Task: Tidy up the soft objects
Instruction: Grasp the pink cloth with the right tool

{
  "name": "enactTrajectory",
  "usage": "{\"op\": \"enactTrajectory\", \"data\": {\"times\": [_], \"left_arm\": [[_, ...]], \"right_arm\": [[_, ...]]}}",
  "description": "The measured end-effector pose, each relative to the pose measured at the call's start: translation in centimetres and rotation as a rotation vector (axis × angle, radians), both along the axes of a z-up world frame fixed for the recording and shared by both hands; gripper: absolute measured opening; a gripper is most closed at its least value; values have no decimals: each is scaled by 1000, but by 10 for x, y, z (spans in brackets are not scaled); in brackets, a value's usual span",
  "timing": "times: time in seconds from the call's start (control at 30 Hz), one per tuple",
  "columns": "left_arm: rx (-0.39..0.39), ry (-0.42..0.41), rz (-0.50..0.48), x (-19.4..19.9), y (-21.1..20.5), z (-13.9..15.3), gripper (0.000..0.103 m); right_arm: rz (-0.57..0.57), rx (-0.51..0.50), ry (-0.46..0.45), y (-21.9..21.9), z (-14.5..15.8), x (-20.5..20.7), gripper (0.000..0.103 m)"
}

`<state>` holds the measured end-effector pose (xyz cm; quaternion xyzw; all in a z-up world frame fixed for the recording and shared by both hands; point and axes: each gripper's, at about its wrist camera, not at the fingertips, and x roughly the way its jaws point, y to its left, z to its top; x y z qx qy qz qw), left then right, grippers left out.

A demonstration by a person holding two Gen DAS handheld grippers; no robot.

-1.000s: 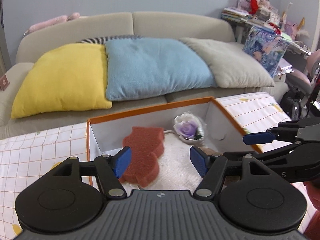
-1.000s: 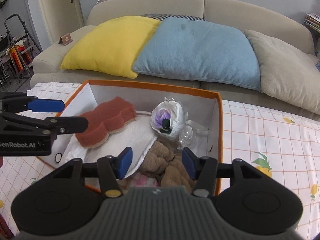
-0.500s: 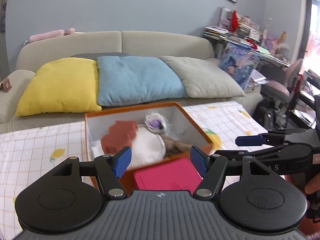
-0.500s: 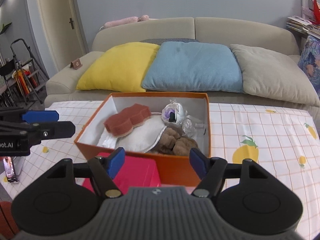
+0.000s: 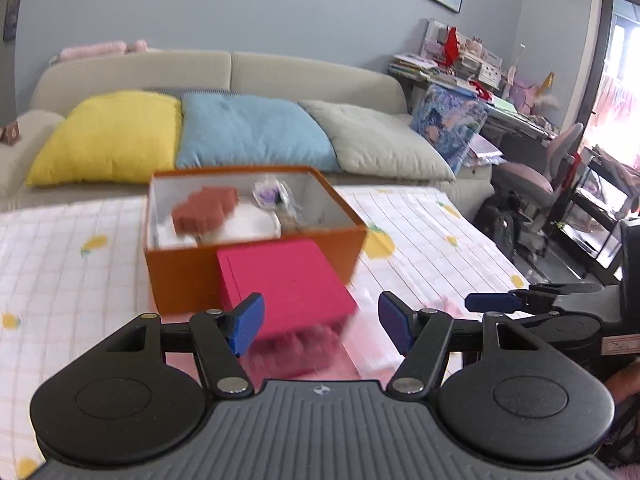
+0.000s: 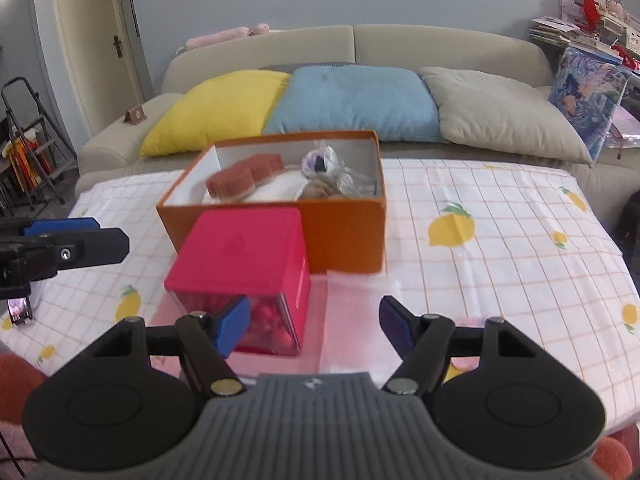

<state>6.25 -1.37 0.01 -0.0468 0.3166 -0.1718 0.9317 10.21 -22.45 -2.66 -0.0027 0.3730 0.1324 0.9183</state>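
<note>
An orange box [image 5: 256, 268] [image 6: 344, 232] stands on the chequered tablecloth [image 6: 500, 248]. Inside it lie a brown sponge [image 5: 204, 208] [image 6: 244, 178], a white cloth [image 5: 252, 222], a wrapped purple flower [image 6: 320, 162] and a brown plush [image 6: 320, 190]. A red-lidded clear box [image 5: 280, 280] [image 6: 240, 252] sits in front of it, beside a pink plastic bag [image 6: 352, 320]. My left gripper [image 5: 320, 320] hovers near the table's front, jaws closing slightly with nothing between them. My right gripper [image 6: 314, 324] stands open and empty beside it.
A beige sofa [image 6: 440, 48] behind the table carries yellow [image 6: 216, 112], blue [image 6: 352, 100] and grey [image 6: 500, 108] cushions. A stepladder [image 6: 28, 140] stands at the left; a desk chair [image 5: 536, 176] and cluttered shelves are at the right. A small dark object [image 6: 18, 308] lies at the table's left edge.
Both grippers have pulled back from over the orange box toward the table's front. The red-lidded box and pink bag have come into view. The right jaws have widened.
</note>
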Motion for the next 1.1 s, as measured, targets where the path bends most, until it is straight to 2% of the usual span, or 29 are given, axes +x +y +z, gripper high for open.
{"op": "enactTrajectory", "data": {"times": [0.23,0.4,0.57,0.73,0.83,0.93,1.0,1.1], "left_arm": [[46,87,-49,-15,-16,-23,76],[49,93,-89,-14,-31,-26,76],[-18,134,-128,3,-50,-29,77],[-72,208,-83,28,-77,-43,84],[-94,283,-21,46,-90,-60,88],[-71,334,26,62,-105,-81,88],[-59,354,50,71,-113,-94,89],[33,342,62,81,-128,-112,89]], "right_arm": [[-5,-37,94,-7,-19,-22,71],[-53,-49,127,-19,-25,-26,71],[-110,-90,136,-43,-27,-17,71],[-200,-135,136,-79,-33,-1,71],[-257,-148,126,-100,-39,13,77],[-313,-159,129,-117,-49,28,85],[-339,-126,145,-126,-56,39,87],[-367,-92,171,-134,-70,54,89]]}}
